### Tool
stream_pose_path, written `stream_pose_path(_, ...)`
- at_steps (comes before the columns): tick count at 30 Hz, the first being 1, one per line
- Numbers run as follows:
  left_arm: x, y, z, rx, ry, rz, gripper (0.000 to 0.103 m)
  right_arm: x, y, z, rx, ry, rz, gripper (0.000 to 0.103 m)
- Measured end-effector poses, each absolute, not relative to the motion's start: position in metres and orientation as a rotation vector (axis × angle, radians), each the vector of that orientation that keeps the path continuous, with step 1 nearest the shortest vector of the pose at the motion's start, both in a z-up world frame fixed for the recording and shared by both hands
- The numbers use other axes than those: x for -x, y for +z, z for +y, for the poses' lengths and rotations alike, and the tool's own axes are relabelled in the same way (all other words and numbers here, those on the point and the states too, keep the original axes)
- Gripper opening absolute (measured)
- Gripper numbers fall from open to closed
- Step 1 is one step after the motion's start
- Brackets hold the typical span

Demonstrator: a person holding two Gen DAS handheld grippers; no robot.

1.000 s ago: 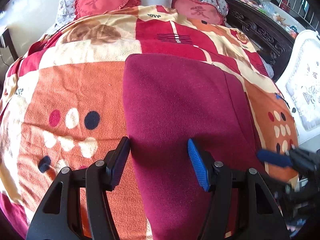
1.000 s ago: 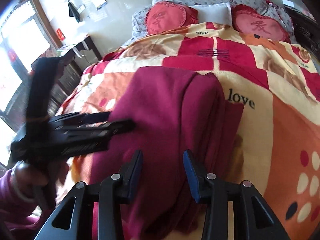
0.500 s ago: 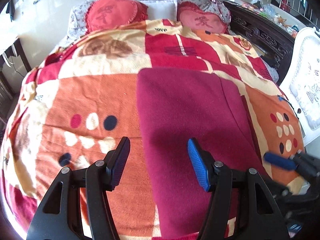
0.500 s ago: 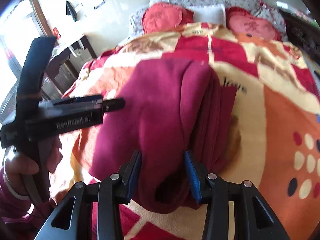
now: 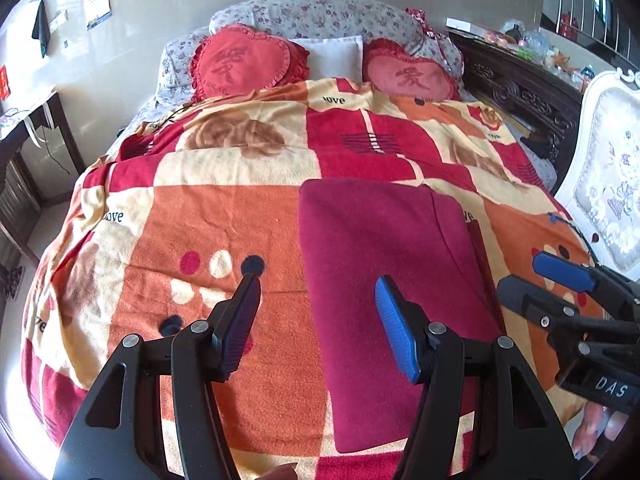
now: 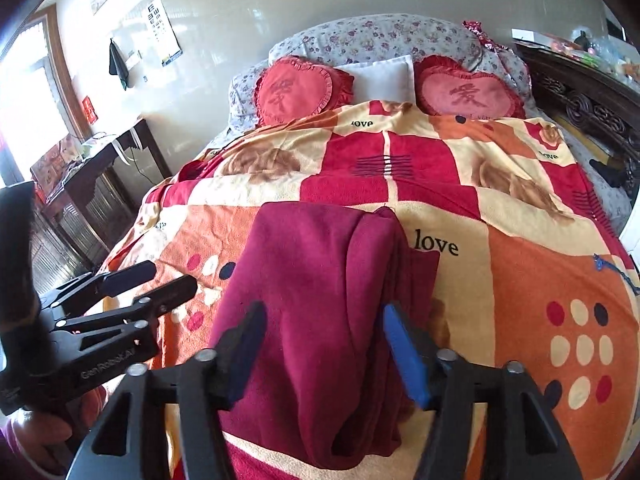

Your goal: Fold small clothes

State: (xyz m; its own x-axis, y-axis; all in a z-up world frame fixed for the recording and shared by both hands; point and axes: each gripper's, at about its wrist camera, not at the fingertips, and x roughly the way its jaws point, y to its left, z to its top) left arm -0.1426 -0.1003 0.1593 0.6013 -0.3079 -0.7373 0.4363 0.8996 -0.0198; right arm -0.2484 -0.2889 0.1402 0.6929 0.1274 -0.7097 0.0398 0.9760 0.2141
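Change: both grippers have drawn back and up from the maroon garment (image 5: 392, 280); a second ago the right gripper's fingers bracketed a raised fold of it, and now the cloth lies released on the blanket (image 5: 208, 224).
Left gripper (image 5: 318, 322): fingers spread wide, nothing between them, hovering over the garment's near-left edge; the blue pad (image 5: 396, 340) sits above the cloth, the black finger above the orange blanket.
Right gripper (image 6: 324, 354): fingers apart, empty, hanging above the garment's near end; from the left wrist it shows at 3 o'clock, beside the cloth.
Garment place: on the blanket, right of the bed's centre, near the foot edge.
Garment axis: long axis runs 6 to 12 o'clock, foot toward headboard, the far short edge squared toward the pillows.
Garment look: dark maroon fleece, folded into a flat rectangle; in the right wrist view (image 6: 316, 280) stacked layers show along the 3 o'clock side, with a rounded fold on top.
Blanket: red, orange and cream patches, dots, "love" lettering.
Far end: two red heart cushions (image 5: 244, 60) flank a white pillow (image 5: 332, 56) at 12 o'clock.
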Motion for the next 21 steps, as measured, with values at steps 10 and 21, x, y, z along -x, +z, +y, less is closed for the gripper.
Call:
stream_pose_path(10, 0.142, 0.161, -0.094, -0.150, -0.430, 0.819, 0.060, 0.245, 0.142, -0.286, -0.225, 0.047, 0.803, 0.067)
stream_pose_path(21, 0.144, 0.158, -0.097, -0.166, -0.430, 0.822, 0.060, 0.243, 0.131, -0.287, -0.238, 0.052, 0.836, 0.067)
